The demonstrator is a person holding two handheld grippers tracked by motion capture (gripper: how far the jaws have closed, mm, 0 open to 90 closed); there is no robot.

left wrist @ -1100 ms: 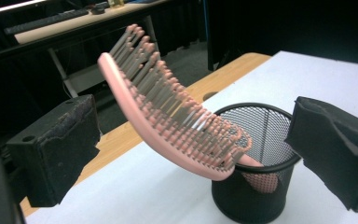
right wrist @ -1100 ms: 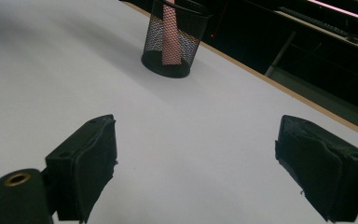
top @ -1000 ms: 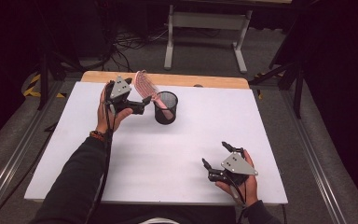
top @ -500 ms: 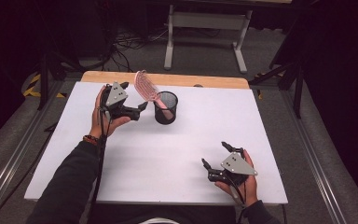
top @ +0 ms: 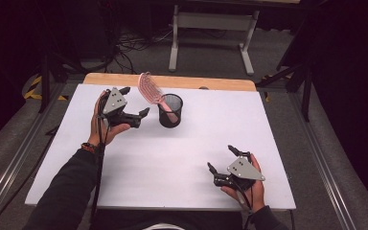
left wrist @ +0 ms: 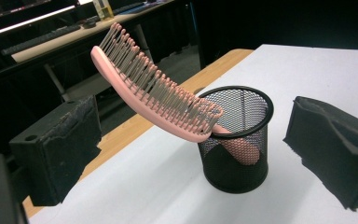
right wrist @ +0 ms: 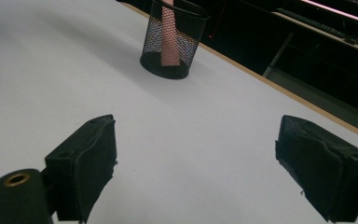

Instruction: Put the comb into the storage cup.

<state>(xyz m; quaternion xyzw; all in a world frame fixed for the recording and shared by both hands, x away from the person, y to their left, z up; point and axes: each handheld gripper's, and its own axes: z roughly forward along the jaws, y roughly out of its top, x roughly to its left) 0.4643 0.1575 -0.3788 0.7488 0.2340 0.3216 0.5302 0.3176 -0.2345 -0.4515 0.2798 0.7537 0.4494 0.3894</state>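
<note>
A pink hairbrush stands handle-down in a black mesh cup at the back middle of the white table, its head leaning left over the rim. Just left of the cup, my left gripper is open and holds nothing. In the left gripper view the brush and cup sit beyond the wide-apart jaws of my left gripper. My right gripper rests open near the front right. Its own view shows the right gripper with bare table between the jaws and the cup far ahead.
The white tabletop has a wooden strip along its back edge. Behind the table are a metal stand's legs and cables on a grey floor. Dark surroundings flank both sides.
My left gripper has drawn back a little from the brush, leftward and toward the person. The brush stays leaning in the cup. The right gripper has not moved.
</note>
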